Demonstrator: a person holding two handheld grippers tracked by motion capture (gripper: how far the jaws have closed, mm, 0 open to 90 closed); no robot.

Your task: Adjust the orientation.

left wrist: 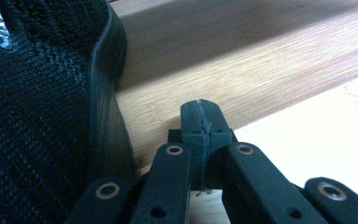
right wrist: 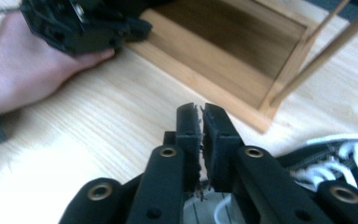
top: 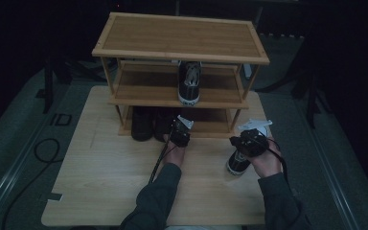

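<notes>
My left gripper (top: 177, 130) is at the front edge of the bamboo shoe rack's bottom shelf (left wrist: 261, 60). Its jaws are shut and empty (left wrist: 200, 116), just right of a black knit shoe (left wrist: 37, 116). That shoe and a second black shoe (top: 142, 125) stand at the left of this shelf. My right gripper (top: 237, 140) hovers over the table right of the rack's front corner, jaws pressed together with nothing visible between the tips (right wrist: 201, 121). A dark sneaker with white laces (right wrist: 335, 158) lies on the table under it (top: 237, 164).
The three-tier rack (top: 179, 36) stands at the back of the wooden table (top: 105, 182). Another dark sneaker with a white toe (top: 189, 81) sits on the middle shelf. The right half of the bottom shelf is bare. A cable (top: 45, 151) lies on the floor at left.
</notes>
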